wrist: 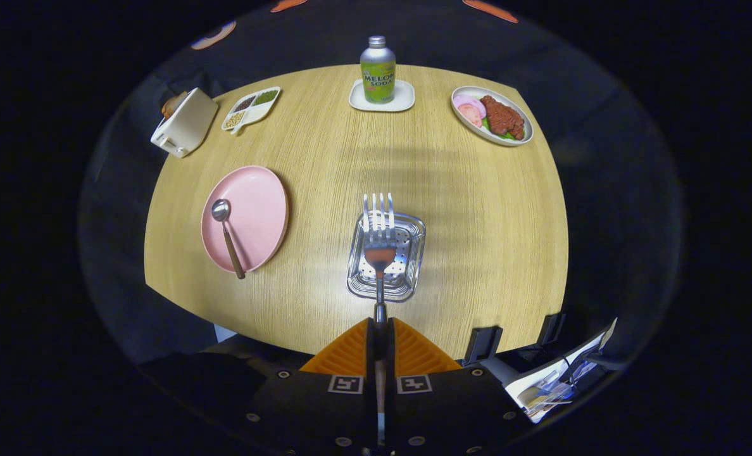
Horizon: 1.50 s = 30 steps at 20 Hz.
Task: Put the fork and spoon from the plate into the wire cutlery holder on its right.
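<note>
Gripper (380, 329) is closed on the fork (379, 237), both fingers pinching the handle w/ the handle running back btwn them. Fork points straight ahead, tines up top, its head sitting in line w/ the wire cutlery holder (414, 253). Whether the fork is above the holder or already touching it: can't tell from this angle.

Holder is a squarish shiny metal basket w/ a perforated bottom, standing on the bench (477, 209) just ahead of the fingers, near the bench's near edge.

Pink plate (259, 202) lies to the left of the holder, apart from it. Spoon (227, 234) lies on the plate, bowl toward the far side, handle angled back toward the near rim w/ its tip reaching the plate's edge.

Far side of the bench, beyond the fork tines: green soda bottle (377, 71) upright on a small white coaster (401, 101). Right of that, an oval dish (518, 139) w/ meat and pink slices on it. Left of the bottle, a white divided tray (259, 114) w/ diff. grains or beans in its compartments. Further left at the bench corner, a white toaster (186, 123) w/ bread in it.

Bench is light wood grain. Some papers and clips show off the near right corner, blurry.
</note>
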Available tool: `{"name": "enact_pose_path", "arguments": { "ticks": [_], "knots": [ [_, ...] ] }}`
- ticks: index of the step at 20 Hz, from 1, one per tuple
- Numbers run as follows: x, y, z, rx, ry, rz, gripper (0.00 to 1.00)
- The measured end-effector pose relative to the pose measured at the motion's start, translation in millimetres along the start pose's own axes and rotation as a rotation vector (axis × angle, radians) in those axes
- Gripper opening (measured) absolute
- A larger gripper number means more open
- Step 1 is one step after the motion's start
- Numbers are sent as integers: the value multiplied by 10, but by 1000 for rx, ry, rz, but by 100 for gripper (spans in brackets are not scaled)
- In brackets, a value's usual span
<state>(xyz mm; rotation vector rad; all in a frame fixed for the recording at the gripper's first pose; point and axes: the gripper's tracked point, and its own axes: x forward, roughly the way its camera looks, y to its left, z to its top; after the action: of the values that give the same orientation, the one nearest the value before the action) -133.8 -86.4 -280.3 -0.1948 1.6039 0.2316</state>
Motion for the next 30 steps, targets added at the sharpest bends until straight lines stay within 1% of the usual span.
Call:
{"name": "enact_pose_path", "arguments": {
  "ticks": [4, 7, 9, 13, 18, 21, 24, 28, 30],
  "knots": [
    [71, -48, -97, -87, 132, 8, 5],
    [127, -121, -136, -131, 219, -7, 5],
    [151, -121, -161, -140, 287, 5, 5],
    [185, -159, -58, -132, 343, 11, 5],
    [256, -148, 86, -124, 383, 21, 7],
    [306, -136, 170, -121, 376, 25, 9],
    [318, -95, 290, -103, 317, 50, 10],
    [212, -3, 572, -77, 147, 84, 13],
    [133, 56, 668, -52, 67, 103, 17]
  ]
}}
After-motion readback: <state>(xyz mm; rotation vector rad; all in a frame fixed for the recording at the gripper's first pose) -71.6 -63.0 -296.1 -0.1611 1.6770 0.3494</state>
